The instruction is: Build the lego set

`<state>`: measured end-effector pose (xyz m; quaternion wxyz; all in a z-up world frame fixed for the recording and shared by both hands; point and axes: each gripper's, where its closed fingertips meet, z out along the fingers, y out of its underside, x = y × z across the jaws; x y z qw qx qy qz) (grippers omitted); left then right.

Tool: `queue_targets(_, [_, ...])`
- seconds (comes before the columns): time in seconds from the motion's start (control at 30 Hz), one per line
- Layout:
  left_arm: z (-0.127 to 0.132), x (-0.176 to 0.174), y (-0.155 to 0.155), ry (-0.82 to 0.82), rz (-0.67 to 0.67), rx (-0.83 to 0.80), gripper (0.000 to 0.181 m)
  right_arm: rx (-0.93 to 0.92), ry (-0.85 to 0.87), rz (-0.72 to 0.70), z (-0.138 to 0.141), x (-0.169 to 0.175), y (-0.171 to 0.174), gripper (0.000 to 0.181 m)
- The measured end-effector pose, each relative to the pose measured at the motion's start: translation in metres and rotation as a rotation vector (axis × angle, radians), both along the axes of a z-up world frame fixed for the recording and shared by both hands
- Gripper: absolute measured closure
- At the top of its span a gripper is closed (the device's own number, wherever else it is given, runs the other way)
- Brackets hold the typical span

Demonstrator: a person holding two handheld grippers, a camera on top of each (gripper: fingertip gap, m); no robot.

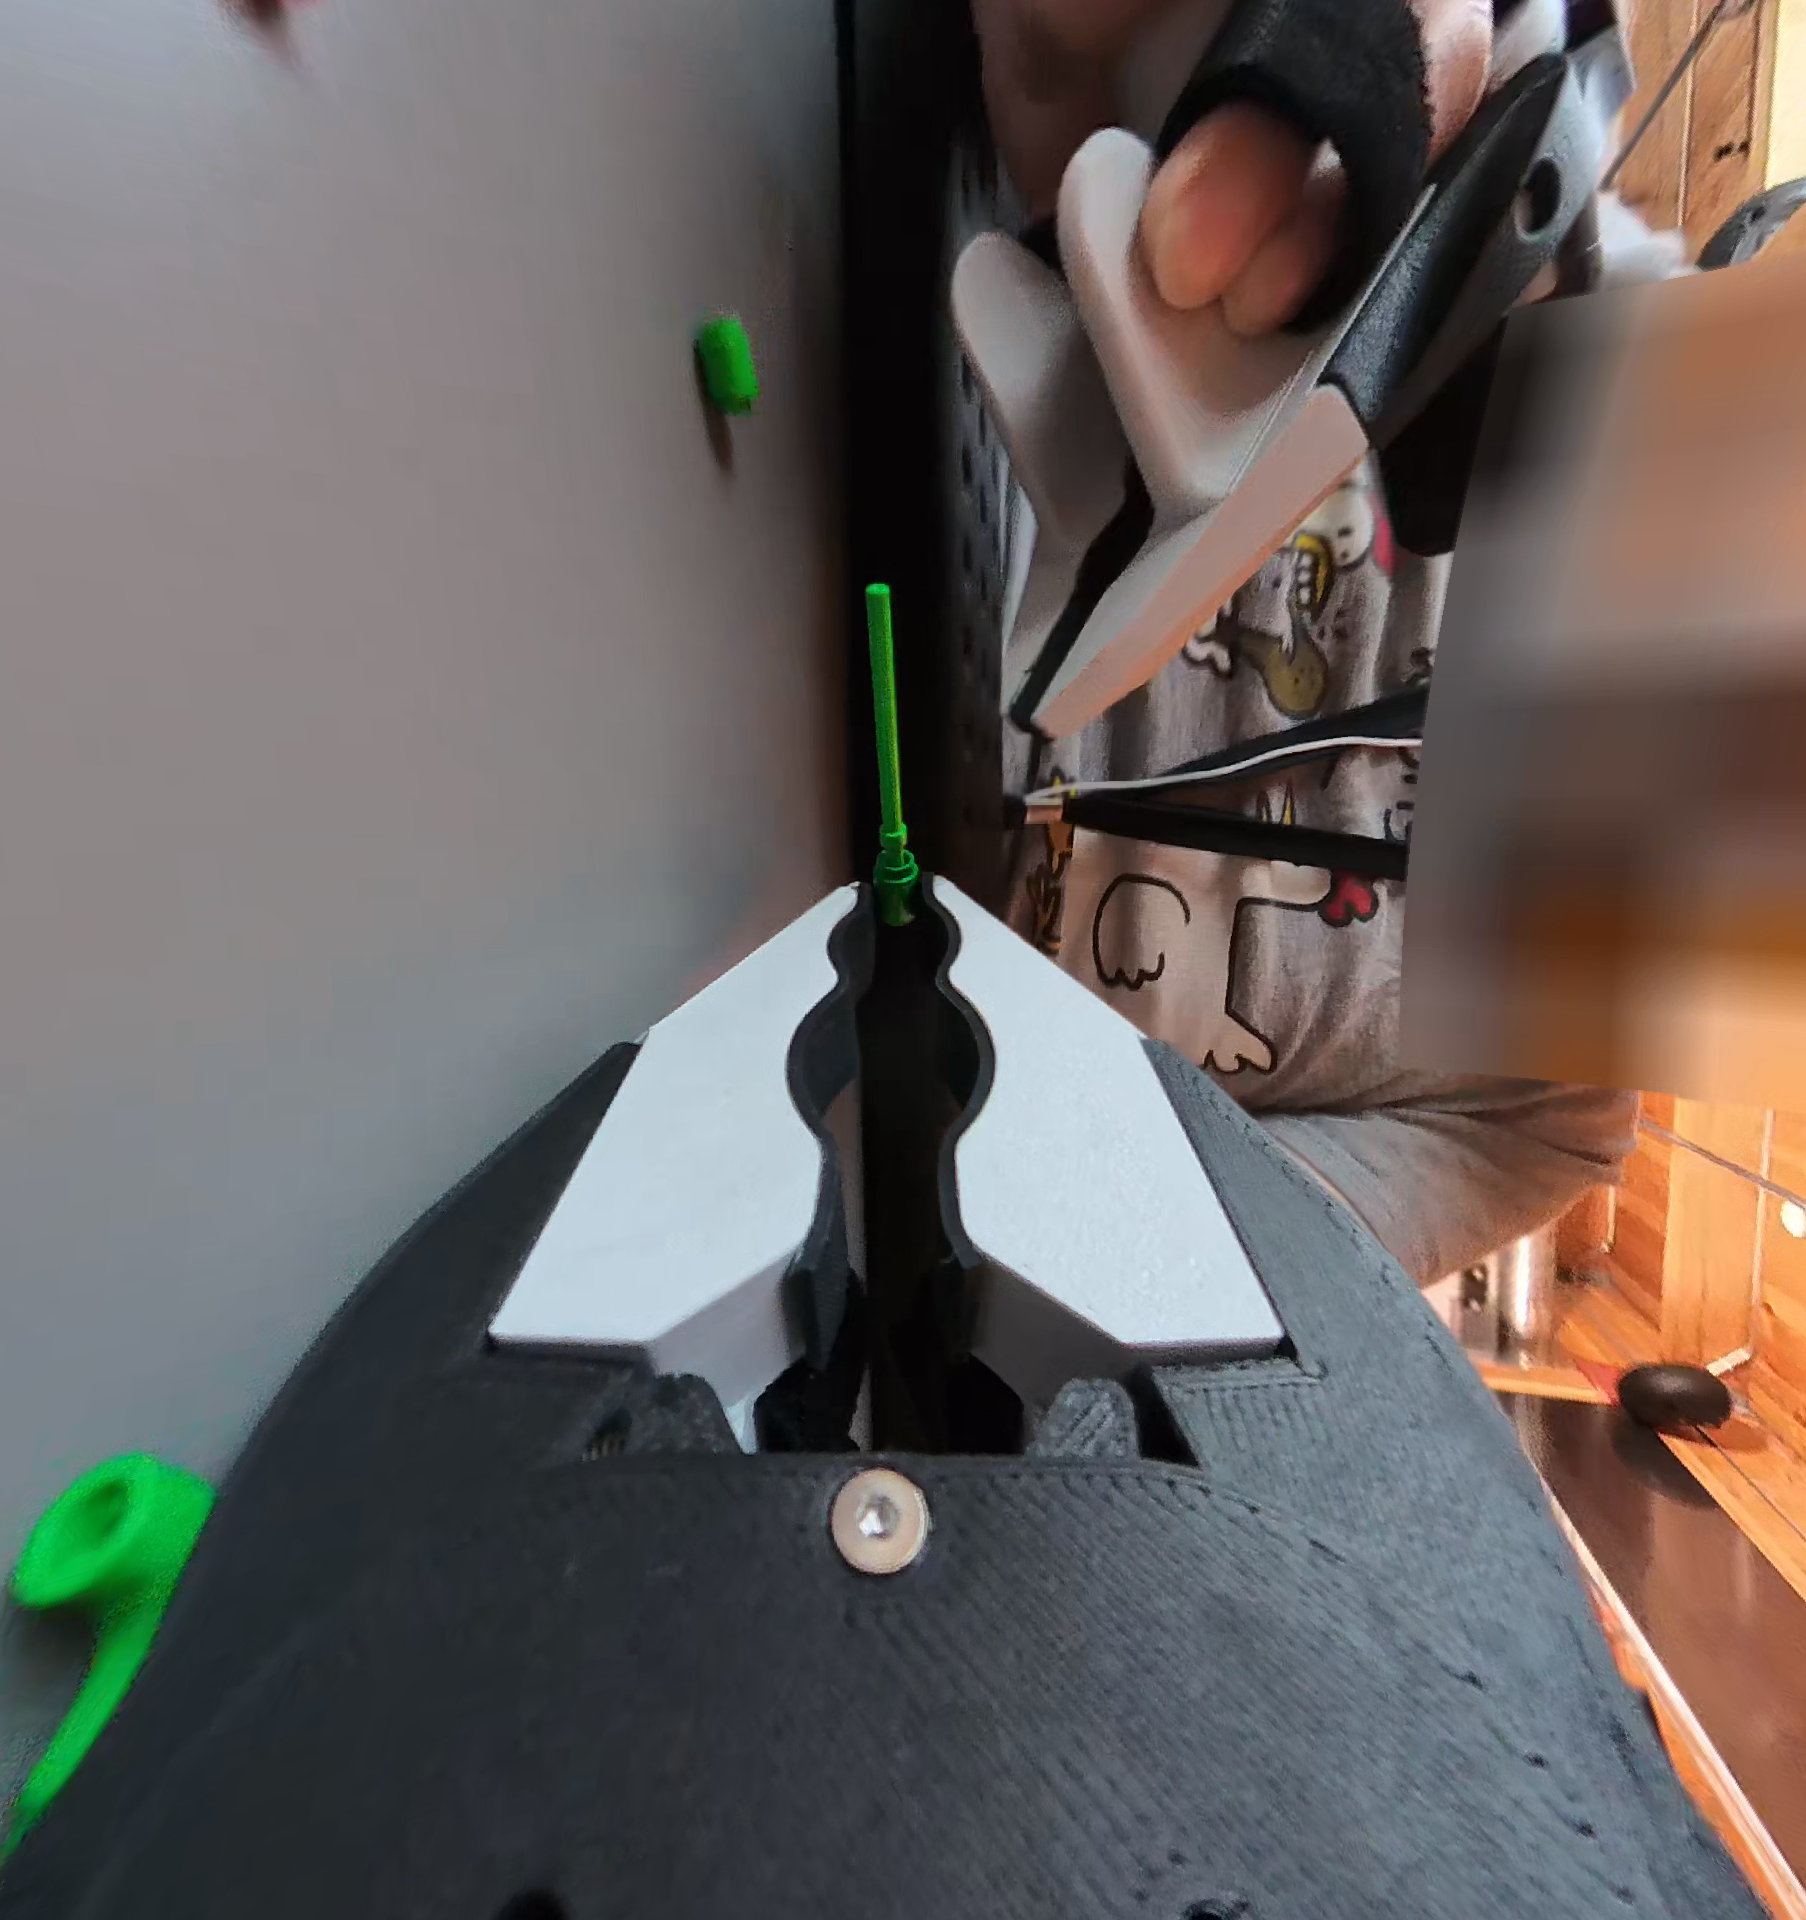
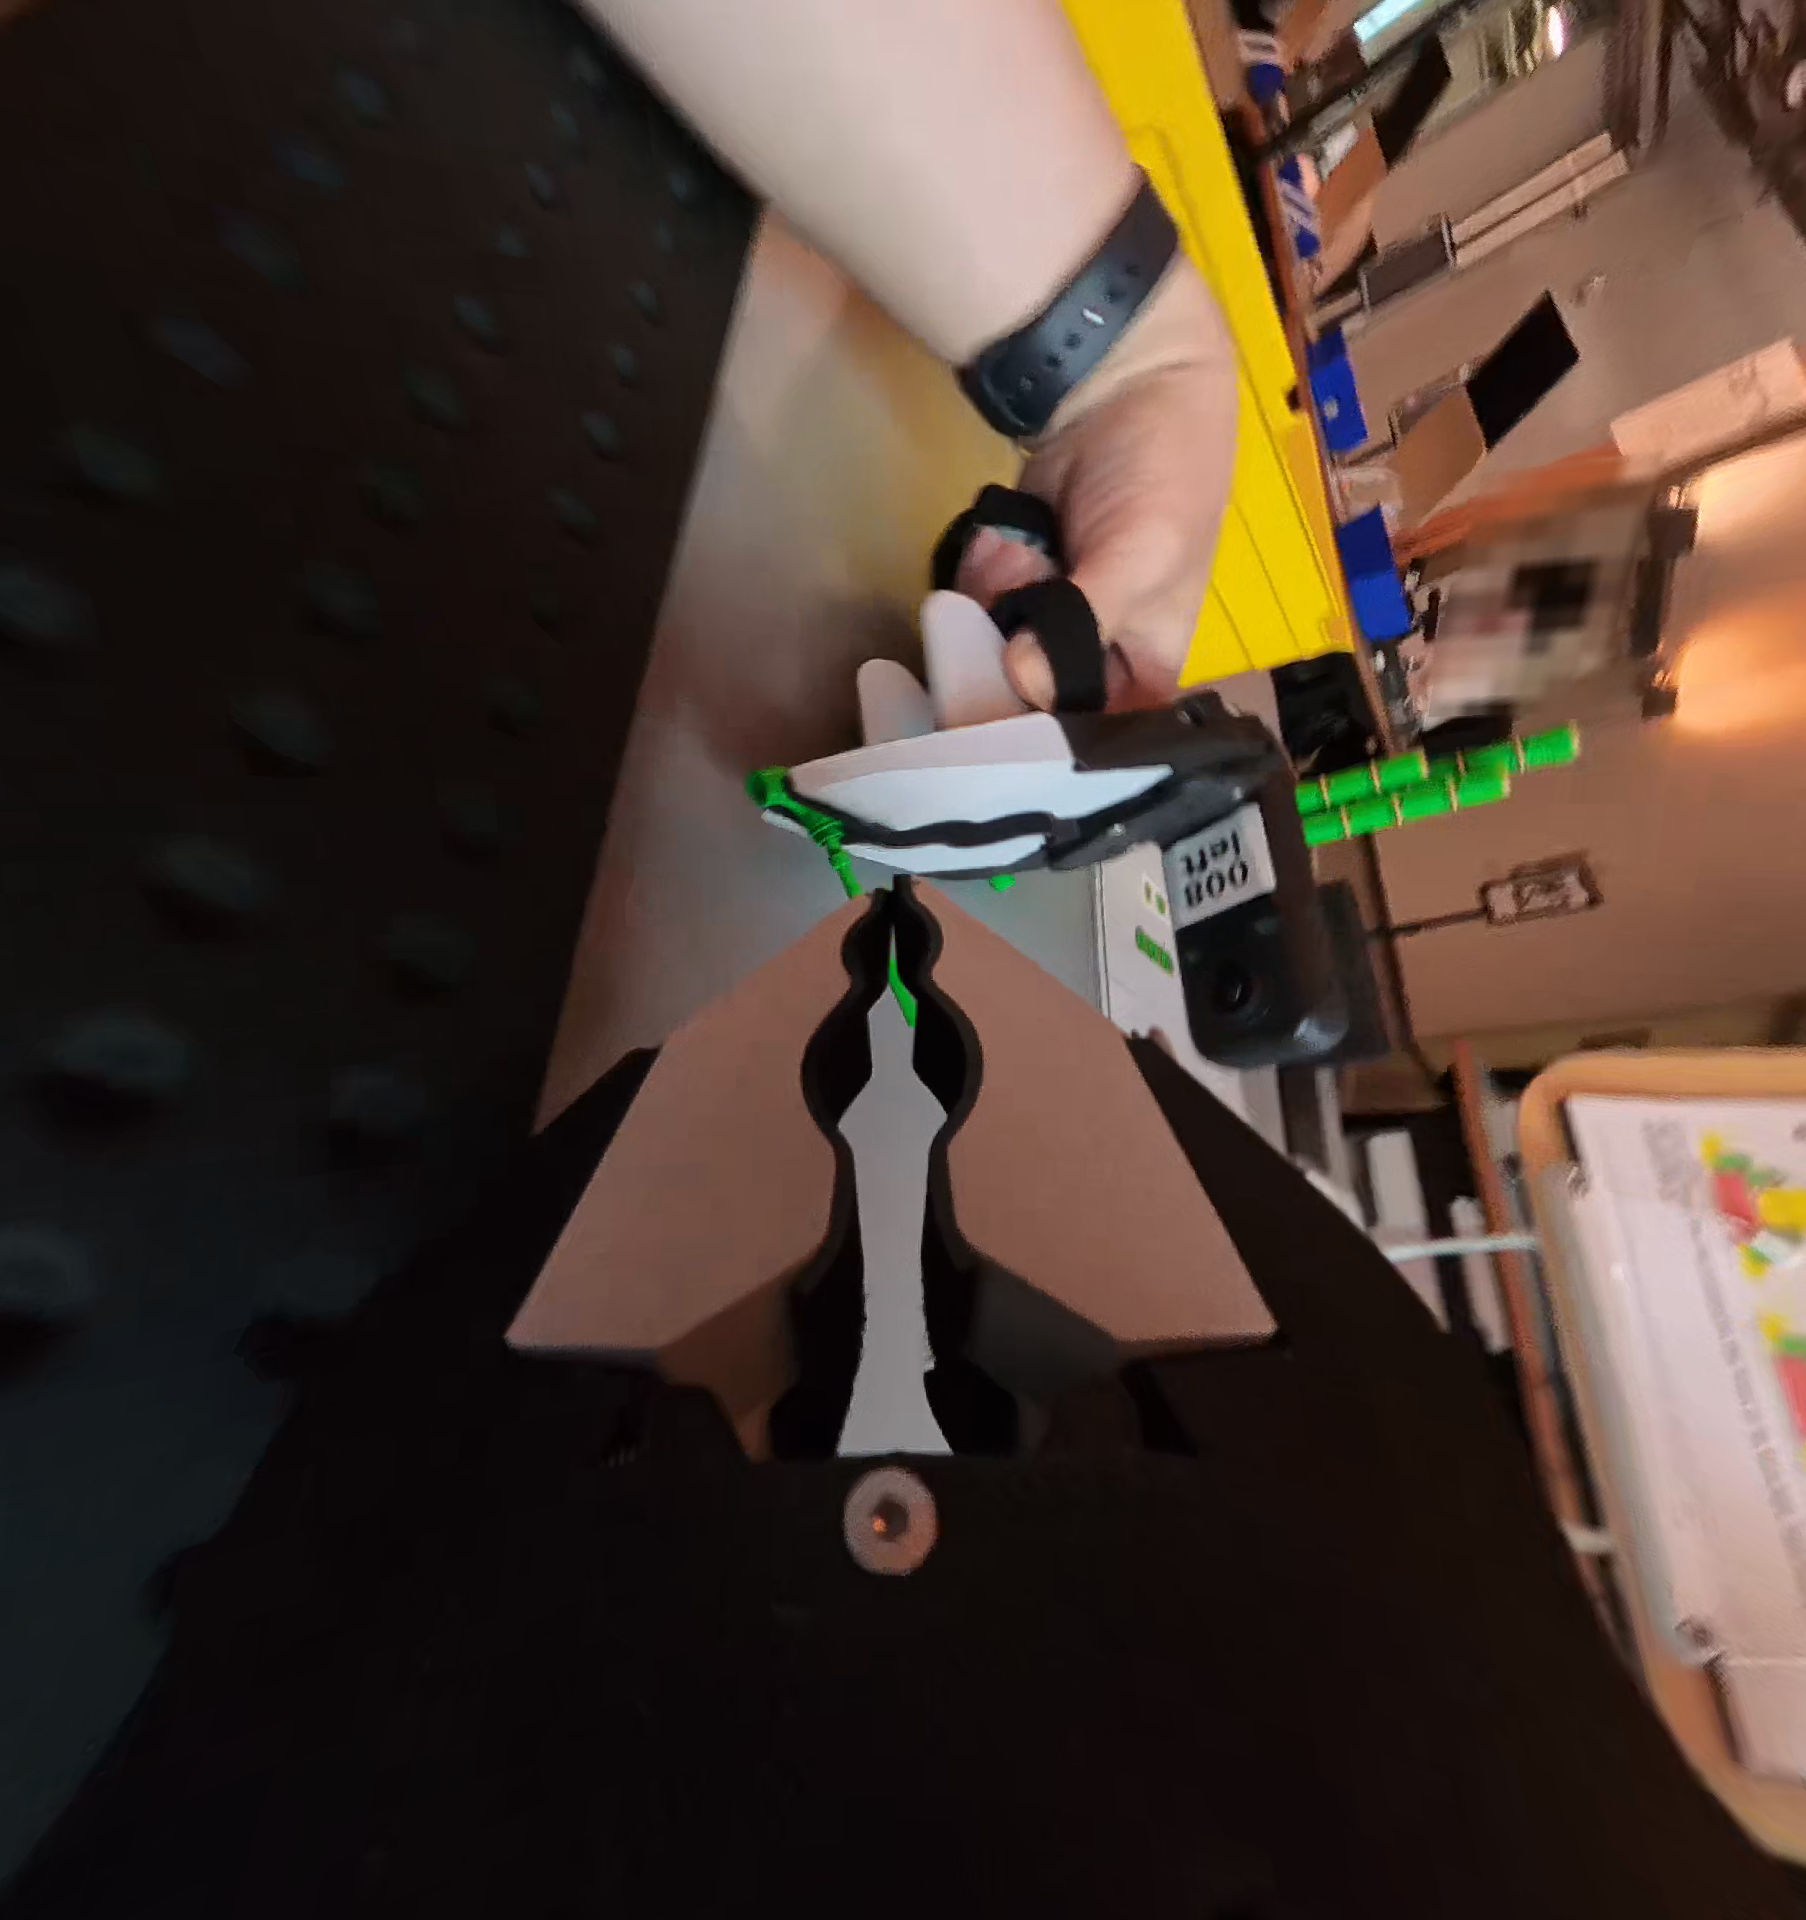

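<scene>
Centrally, the left gripper [image 1: 897,883] clamps a green antenna piece [image 1: 886,727] upright for mating; right gripper [image 2: 894,904] nearly closed, seemingly gripping its tip.

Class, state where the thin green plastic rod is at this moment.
In the left wrist view, the thin green plastic rod is pinched at its base in the left tongs, pointing away along the grey table edge.

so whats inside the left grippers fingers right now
The left gripper pinches the base of a thin green rod, whose shaft sticks out past the tips. The rod's lower end is hidden between the pads, so how far in it reaches cannot be seen.
</scene>
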<state>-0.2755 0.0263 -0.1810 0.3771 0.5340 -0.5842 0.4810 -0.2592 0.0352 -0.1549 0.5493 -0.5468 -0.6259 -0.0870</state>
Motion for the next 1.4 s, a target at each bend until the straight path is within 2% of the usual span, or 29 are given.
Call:
queue_targets(0.1, [0.011,0.012,0.009,-0.08,0.068,0.023,0.176,-0.129,0.204,-0.12,0.016,0.016,0.017,0.181])
queue_targets(0.2, [0.023,0.028,0.017,-0.197,0.135,0.092,0.176,-0.352,0.547,-0.172,0.041,0.03,0.027,0.18])
queue_targets(0.27, [0.038,0.042,0.024,-0.291,0.206,0.119,0.176,-0.48,0.821,-0.165,0.066,0.041,0.031,0.173])
queue_targets(0.33, [0.055,0.055,0.031,-0.398,0.28,0.142,0.176,-0.59,1.052,-0.147,0.084,0.054,0.035,0.159])
queue_targets(0.43, [0.074,0.072,0.039,-0.52,0.384,0.186,0.176,-0.668,1.249,-0.153,0.096,0.072,0.044,0.147])
queue_targets(0.6, [0.084,0.086,0.044,-0.625,0.445,0.26,0.176,-0.733,1.335,-0.235,0.094,0.084,0.065,0.144])
queue_targets(0.73, [0.092,0.09,0.05,-0.659,0.5,0.253,0.176,-0.858,1.342,-0.223,0.088,0.075,0.07,0.151])
queue_targets(0.77, [0.092,0.089,0.05,-0.659,0.496,0.258,0.176,-0.863,1.323,-0.223,0.086,0.072,0.07,0.159])
queue_targets(0.87, [0.088,0.088,0.049,-0.651,0.473,0.295,0.176,-0.872,1.31,-0.215,0.083,0.07,0.069,0.164])
queue_targets(1.0, [0.084,0.089,0.045,-0.636,0.449,0.317,0.176,-0.89,1.315,-0.186,0.083,0.07,0.067,0.181])
queue_targets(1.4, [0.066,0.088,0.045,-0.583,0.402,0.376,0.176,-0.894,1.222,-0.215,0.064,0.068,0.065,0.181])
